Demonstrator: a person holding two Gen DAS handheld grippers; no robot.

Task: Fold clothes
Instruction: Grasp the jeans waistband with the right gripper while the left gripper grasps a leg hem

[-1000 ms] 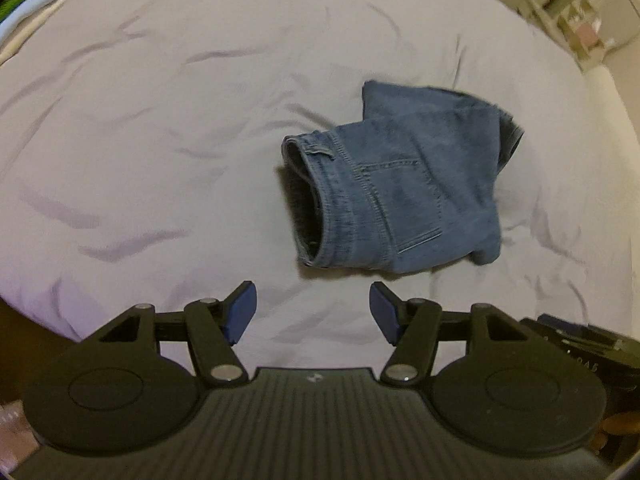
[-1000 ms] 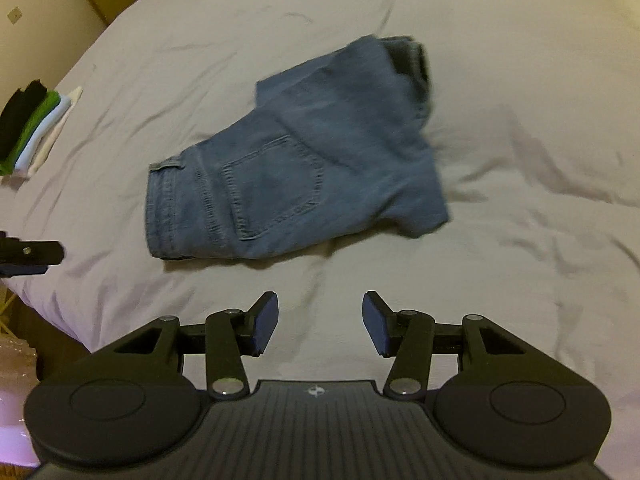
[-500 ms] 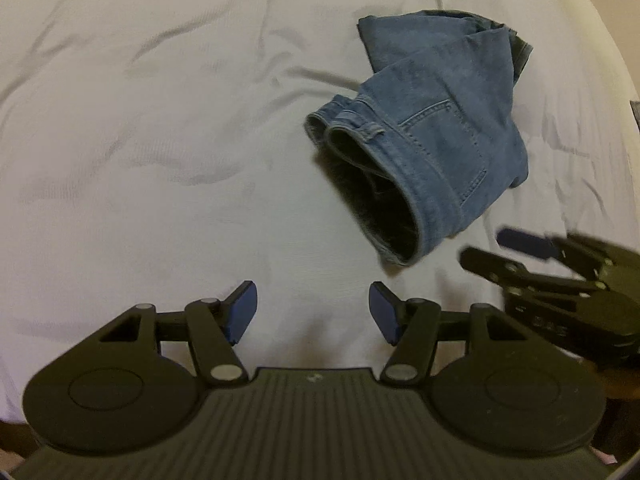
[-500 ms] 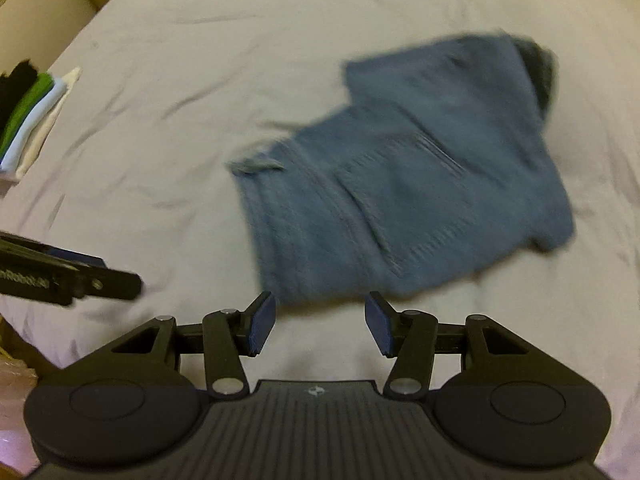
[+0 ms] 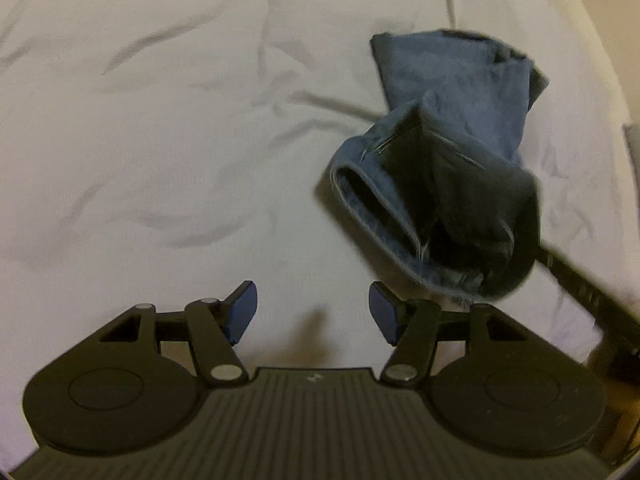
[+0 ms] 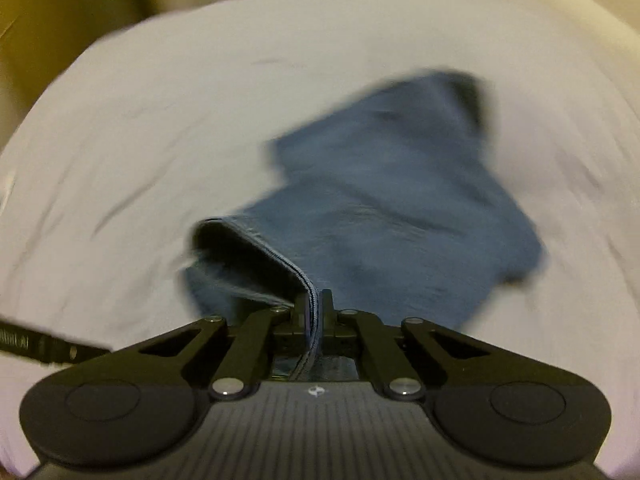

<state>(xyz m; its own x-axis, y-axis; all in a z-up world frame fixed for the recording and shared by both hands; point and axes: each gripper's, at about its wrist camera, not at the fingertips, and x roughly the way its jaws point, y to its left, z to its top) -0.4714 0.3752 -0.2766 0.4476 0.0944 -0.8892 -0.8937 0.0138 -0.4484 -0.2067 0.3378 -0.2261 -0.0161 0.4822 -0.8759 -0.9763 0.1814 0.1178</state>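
Note:
Folded blue denim shorts (image 5: pixel 452 92) lie on the pale bed sheet (image 5: pixel 160 120), right of centre in the left wrist view. Their waistband opening (image 5: pixel 372 208) gapes toward me. My right gripper (image 6: pixel 311 307) is shut on the waistband edge (image 6: pixel 310 312), with the rest of the shorts (image 6: pixel 380 200) stretching away, blurred by motion. In the left wrist view the right gripper (image 5: pixel 472 216) is a dark blurred shape over the waistband. My left gripper (image 5: pixel 312 312) is open and empty, just short of the waistband's near edge.
The wrinkled sheet covers the bed all around the shorts. The bed's right edge (image 5: pixel 592 60) curves past the shorts. A beige wall or headboard (image 6: pixel 80 0) stands behind the bed. The left gripper's tip (image 6: pixel 48 346) shows at the left edge.
The right gripper moved in and shut on the waistband of the shorts. The left gripper came closer to the shorts and stayed open. The waistband has lifted and opened.

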